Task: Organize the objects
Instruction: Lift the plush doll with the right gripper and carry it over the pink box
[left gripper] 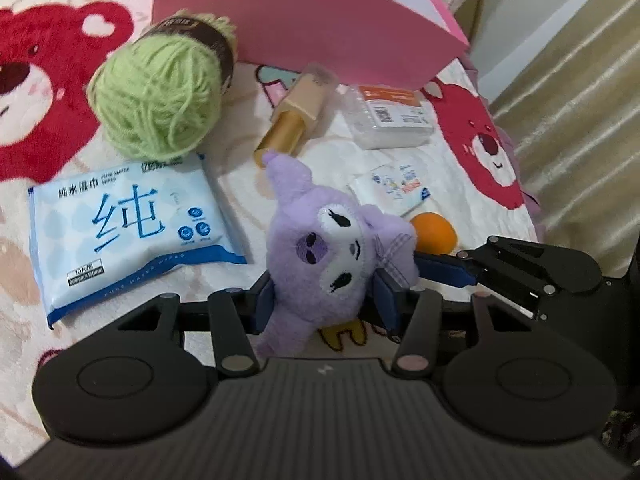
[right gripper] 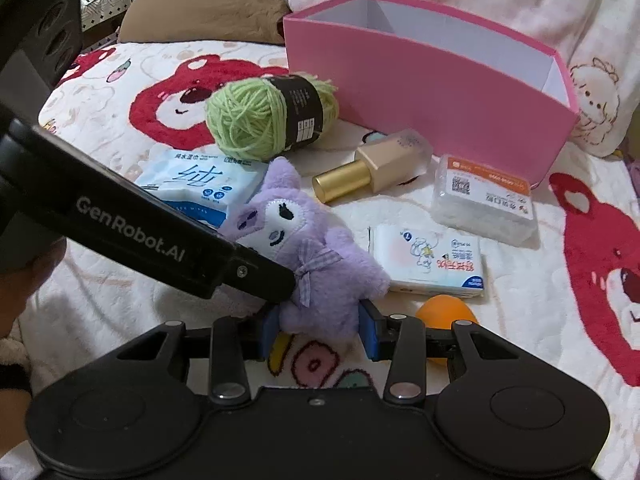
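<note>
Bedding printed with red bears [right gripper: 192,96] forms the work surface; striped fabric [left gripper: 572,92] hangs at its edge. Pink box [right gripper: 420,92] stands open, its floor hidden. Purple plush [left gripper: 320,256] lies among yarn [left gripper: 156,96] and wipes pack [left gripper: 132,232], clamped by both left gripper [left gripper: 324,300] and right gripper [right gripper: 320,328]. Orange object [right gripper: 444,312] is half occluded.
</note>
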{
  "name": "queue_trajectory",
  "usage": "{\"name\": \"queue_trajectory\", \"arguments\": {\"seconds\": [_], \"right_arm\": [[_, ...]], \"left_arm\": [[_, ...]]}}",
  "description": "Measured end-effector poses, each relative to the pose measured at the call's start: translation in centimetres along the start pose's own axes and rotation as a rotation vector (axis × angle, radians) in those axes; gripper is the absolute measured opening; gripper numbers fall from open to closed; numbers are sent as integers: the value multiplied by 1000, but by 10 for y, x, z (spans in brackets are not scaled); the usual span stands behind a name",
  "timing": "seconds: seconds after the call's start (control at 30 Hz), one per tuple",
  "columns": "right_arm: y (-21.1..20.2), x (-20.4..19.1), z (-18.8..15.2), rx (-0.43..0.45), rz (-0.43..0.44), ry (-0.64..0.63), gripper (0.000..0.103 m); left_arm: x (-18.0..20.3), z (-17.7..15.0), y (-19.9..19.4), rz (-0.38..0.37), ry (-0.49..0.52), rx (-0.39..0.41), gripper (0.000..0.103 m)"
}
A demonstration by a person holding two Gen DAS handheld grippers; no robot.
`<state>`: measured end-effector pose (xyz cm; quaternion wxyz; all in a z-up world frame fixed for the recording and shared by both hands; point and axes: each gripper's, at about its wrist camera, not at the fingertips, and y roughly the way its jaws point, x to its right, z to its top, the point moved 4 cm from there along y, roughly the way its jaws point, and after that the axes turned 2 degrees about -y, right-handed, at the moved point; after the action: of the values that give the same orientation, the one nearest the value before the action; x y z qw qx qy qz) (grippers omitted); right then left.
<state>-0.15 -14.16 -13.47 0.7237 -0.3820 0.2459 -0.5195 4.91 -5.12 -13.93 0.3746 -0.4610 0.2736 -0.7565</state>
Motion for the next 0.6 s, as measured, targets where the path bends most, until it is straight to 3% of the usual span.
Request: {"name": "queue_trajectory", "arguments": {"seconds": [0.27, 0.43, 0.6], "right_arm": [[-19, 4, 8, 42, 4, -13, 46], [-35, 7, 30, 23, 24, -124, 47], [-55, 24, 60, 51, 19, -145, 47]], "left_arm": [[15, 6, -21, -13, 29, 36, 49], [25, 18, -38, -6, 28, 48, 48], [44, 55, -70, -60, 42, 144, 49]]}}
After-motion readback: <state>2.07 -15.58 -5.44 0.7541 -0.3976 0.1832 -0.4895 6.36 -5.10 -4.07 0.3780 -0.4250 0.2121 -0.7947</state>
